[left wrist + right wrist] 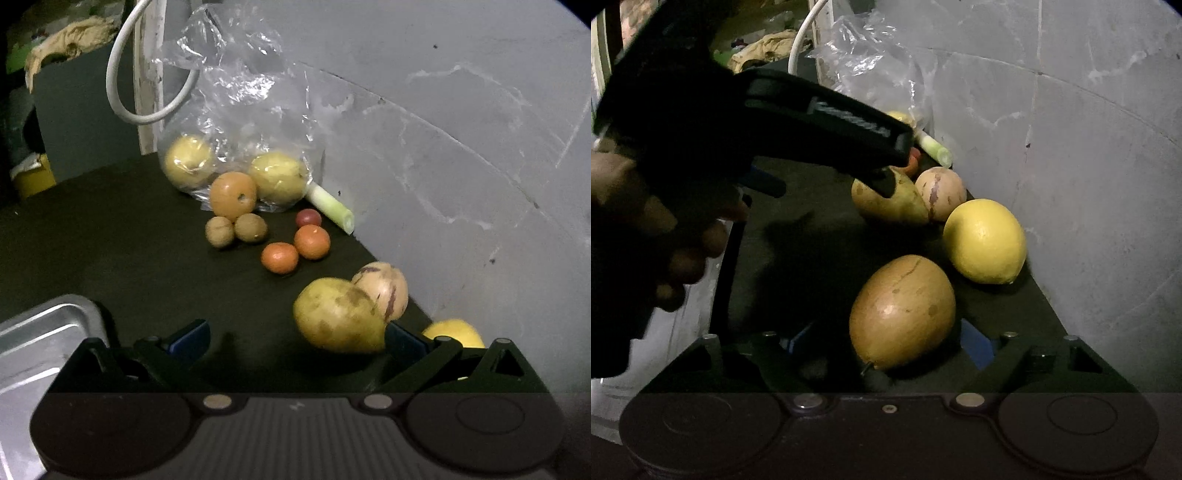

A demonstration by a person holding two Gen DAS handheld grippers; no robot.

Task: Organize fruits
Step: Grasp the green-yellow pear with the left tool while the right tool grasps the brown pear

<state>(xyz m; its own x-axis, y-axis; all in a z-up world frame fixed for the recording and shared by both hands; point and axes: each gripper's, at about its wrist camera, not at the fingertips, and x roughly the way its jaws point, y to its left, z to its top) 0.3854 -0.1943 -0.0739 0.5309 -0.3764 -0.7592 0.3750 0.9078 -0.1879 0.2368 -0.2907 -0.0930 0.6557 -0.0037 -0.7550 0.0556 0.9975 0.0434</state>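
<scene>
- Currently the left gripper (295, 338) sits low over the table (122, 236), fingers wide, a blotched pear (338, 319) just inside its right finger; likely lining up a grasp.
- Pear touches a striped melon (384, 290) near the wall (461, 147), so the approach comes from the open side.
- Right gripper (886, 347) has fingers wide around a tan fruit (903, 312), not visibly closed; lemon (984, 240) lies just beside.
- Tray (44, 332) at left is probably the drop spot.
- Smaller fruits stay loose by the bag (236, 92).
</scene>
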